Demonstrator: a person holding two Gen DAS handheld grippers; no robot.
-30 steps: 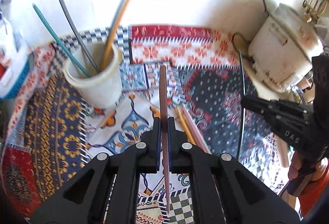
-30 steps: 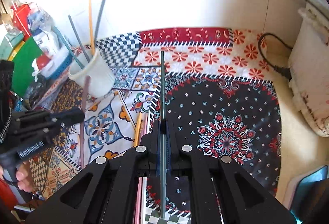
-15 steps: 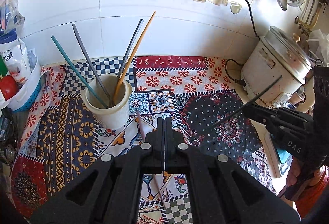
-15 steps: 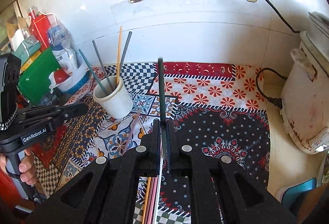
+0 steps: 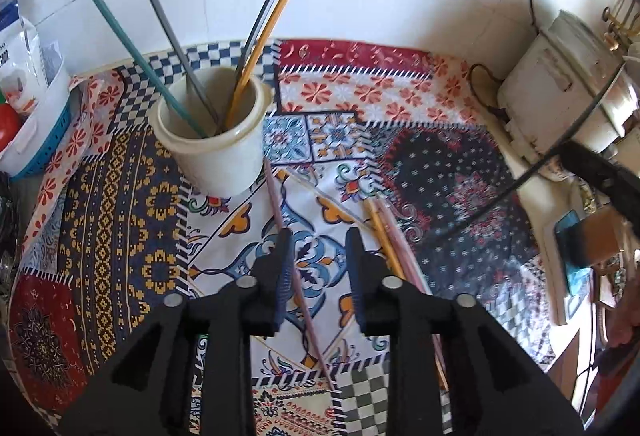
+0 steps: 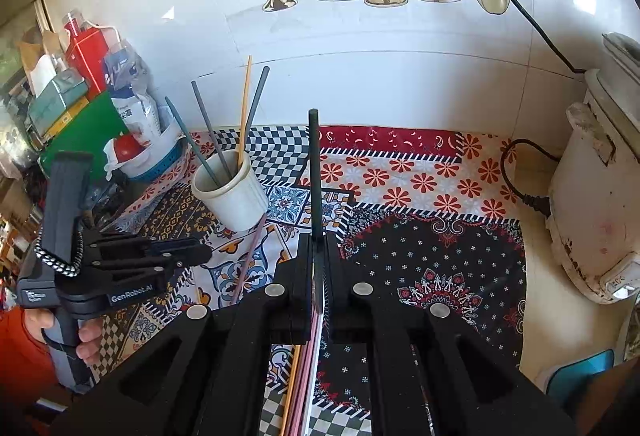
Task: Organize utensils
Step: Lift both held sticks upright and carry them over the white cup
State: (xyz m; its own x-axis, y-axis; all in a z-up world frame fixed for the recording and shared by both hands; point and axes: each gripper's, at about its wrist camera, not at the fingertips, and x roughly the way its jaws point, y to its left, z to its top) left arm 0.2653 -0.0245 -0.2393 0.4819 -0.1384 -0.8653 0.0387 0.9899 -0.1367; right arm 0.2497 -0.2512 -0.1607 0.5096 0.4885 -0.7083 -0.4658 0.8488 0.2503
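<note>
A white cup (image 5: pixel 212 140) (image 6: pixel 232 192) stands on the patterned cloth and holds several chopsticks: teal, grey, dark and orange. My left gripper (image 5: pixel 316 248) (image 6: pixel 196 254) is open. A pink chopstick (image 5: pixel 296 268) (image 6: pixel 248 260) lies on the cloth between its fingers, its tip against the cup's base. My right gripper (image 6: pixel 319 252) is shut on a dark grey chopstick (image 6: pixel 315 172) (image 5: pixel 532 168), held up above the cloth to the right of the cup. More orange and pink chopsticks (image 5: pixel 388 232) (image 6: pixel 304 368) lie on the cloth.
A white rice cooker (image 6: pixel 600 196) (image 5: pixel 560 88) with a black cord stands at the right. A blue basket (image 5: pixel 36 128) (image 6: pixel 156 164) with packets and a green board (image 6: pixel 80 132) are at the left. The tiled wall is behind.
My left gripper has opened and the pink chopstick now lies on the cloth by the cup. My right gripper has lifted the dark grey chopstick higher.
</note>
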